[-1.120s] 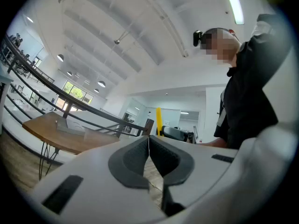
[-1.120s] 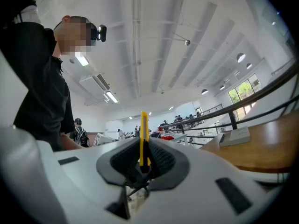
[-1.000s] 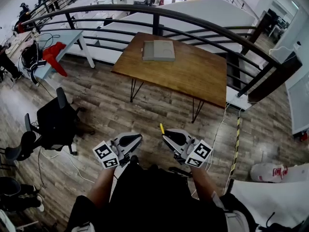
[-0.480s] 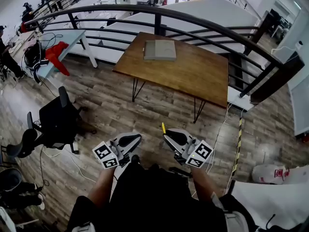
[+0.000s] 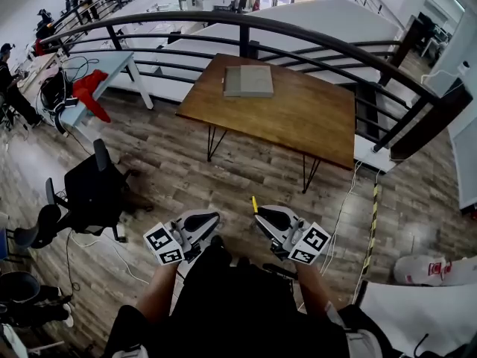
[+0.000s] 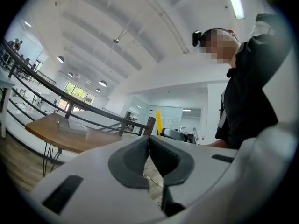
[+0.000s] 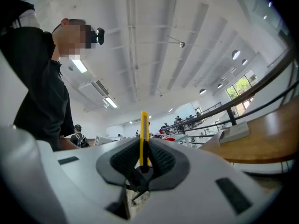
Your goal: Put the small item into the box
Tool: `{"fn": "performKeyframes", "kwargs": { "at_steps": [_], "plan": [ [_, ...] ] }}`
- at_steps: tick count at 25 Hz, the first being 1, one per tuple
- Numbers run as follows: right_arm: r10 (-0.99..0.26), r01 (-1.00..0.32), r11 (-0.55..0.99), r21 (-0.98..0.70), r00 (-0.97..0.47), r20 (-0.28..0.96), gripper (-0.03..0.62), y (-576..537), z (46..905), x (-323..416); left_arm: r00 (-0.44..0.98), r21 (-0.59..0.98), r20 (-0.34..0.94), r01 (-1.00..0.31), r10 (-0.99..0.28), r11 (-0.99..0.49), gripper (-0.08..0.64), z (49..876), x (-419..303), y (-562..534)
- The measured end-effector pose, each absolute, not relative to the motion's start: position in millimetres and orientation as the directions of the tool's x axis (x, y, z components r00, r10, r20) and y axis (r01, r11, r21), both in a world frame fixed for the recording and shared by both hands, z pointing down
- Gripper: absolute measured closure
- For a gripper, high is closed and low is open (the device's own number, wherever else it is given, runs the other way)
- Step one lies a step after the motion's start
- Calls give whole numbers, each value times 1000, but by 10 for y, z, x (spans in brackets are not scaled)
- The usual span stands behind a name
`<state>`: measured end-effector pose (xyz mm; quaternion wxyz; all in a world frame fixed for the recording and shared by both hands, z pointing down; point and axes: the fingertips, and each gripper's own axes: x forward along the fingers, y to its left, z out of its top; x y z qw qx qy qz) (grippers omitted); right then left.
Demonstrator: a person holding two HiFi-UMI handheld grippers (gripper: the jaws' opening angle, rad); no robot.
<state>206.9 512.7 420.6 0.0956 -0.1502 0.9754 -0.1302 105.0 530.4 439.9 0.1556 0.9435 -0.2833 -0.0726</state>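
Note:
A flat grey box (image 5: pixel 248 81) lies on the wooden table (image 5: pixel 298 118) ahead, by the railing; it also shows as a grey box (image 7: pixel 235 131) in the right gripper view and a grey box (image 6: pixel 73 125) in the left gripper view. My right gripper (image 5: pixel 257 212) is shut on a thin yellow strip (image 5: pixel 254 203), which stands upright between its pads as a yellow strip (image 7: pixel 144 139). My left gripper (image 5: pixel 212 216) is shut with nothing in it, its pads (image 6: pixel 140 157) pressed together. Both grippers are held low near my body, well short of the table.
A curved black railing (image 5: pixel 246 22) runs behind the table. A black office chair (image 5: pixel 93 192) stands at the left on the wood floor. A light table with a red cloth (image 5: pixel 88 88) is at far left. Cables and yellow-black tape (image 5: pixel 369 222) run along the floor at right.
The view has shifted slightly: the table and box sit a little lower and nearer in the head view. Both grippers stay shut and low, the yellow strip still held.

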Motion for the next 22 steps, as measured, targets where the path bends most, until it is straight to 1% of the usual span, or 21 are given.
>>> {"fn": "performKeyframes", "kwargs": {
  "at_steps": [6, 13, 22],
  "plan": [
    [-353, -307, 907, -289, -928, -121, 525, 4836, 4285, 2136, 835, 350, -52, -498, -548, -793, 543, 4463, 1029, 4950],
    [-387, -347, 890, -295, -918, -88, 525, 4177, 4259, 2049, 844, 349, -78, -475, -530, -808, 543, 4438, 875, 4148],
    [-385, -355, 896, -265, -920, -69, 525, 2953, 4078, 1574, 836, 351, -123, -468, -535, -811, 543, 4333, 390, 3043]
  ]
}}
